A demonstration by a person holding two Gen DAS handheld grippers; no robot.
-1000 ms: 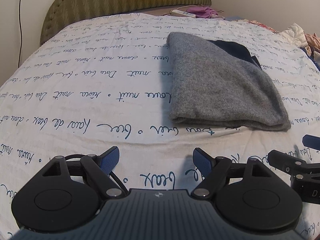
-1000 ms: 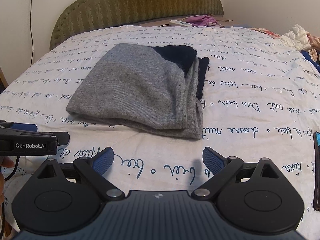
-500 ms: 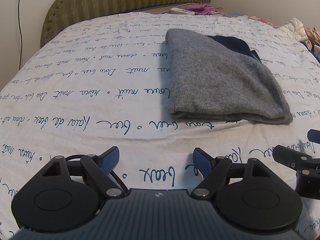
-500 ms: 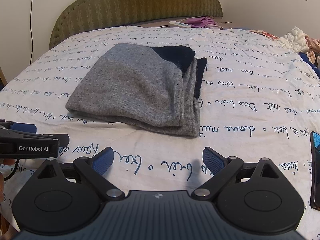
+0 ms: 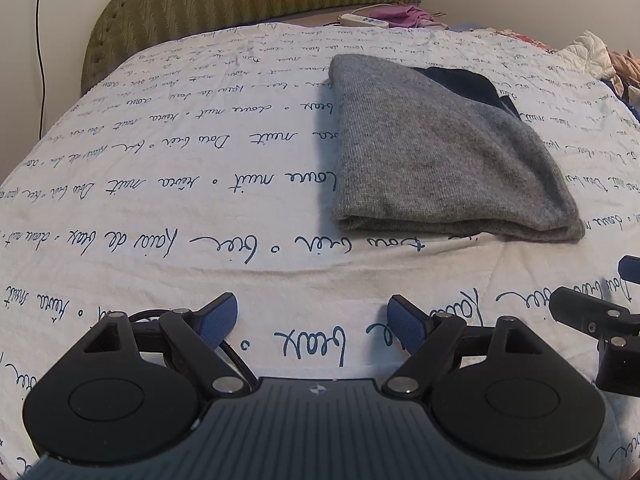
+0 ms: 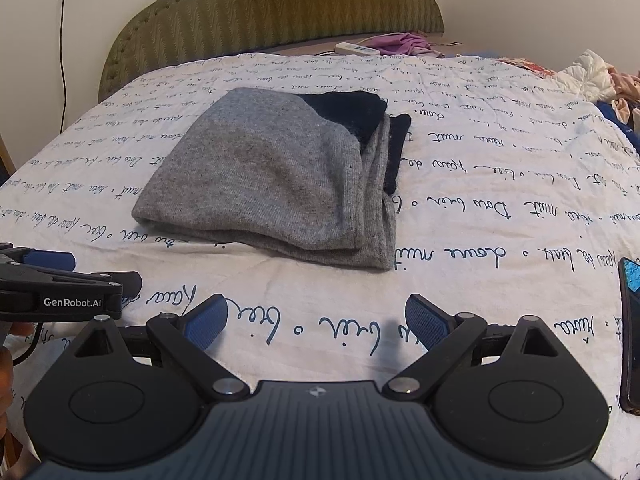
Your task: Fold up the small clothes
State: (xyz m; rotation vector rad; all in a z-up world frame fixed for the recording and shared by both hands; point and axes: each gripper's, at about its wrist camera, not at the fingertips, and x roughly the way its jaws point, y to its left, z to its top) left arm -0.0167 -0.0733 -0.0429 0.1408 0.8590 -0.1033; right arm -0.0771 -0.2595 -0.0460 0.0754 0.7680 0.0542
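Observation:
A grey knit garment (image 5: 440, 152) with a dark navy part lies folded into a rectangle on the bed, right of centre in the left wrist view. In the right wrist view the same grey garment (image 6: 276, 172) sits a little left of centre, its layered edges on the right. My left gripper (image 5: 311, 320) hovers over the bedsheet in front of it, open and empty. My right gripper (image 6: 316, 320) is also open with nothing between its blue pads, short of the garment's near edge. Each gripper shows at the other view's side.
The bed has a white sheet (image 5: 160, 184) printed with blue script and a green headboard (image 6: 272, 12). A dark phone (image 6: 630, 332) lies at the right edge. Loose clothes (image 6: 600, 76) pile at the far right. A power strip (image 6: 356, 48) and purple cloth sit behind.
Both views have tilted slightly, so the garment sits a little higher in the frames. The garment itself has not moved and both grippers stay open.

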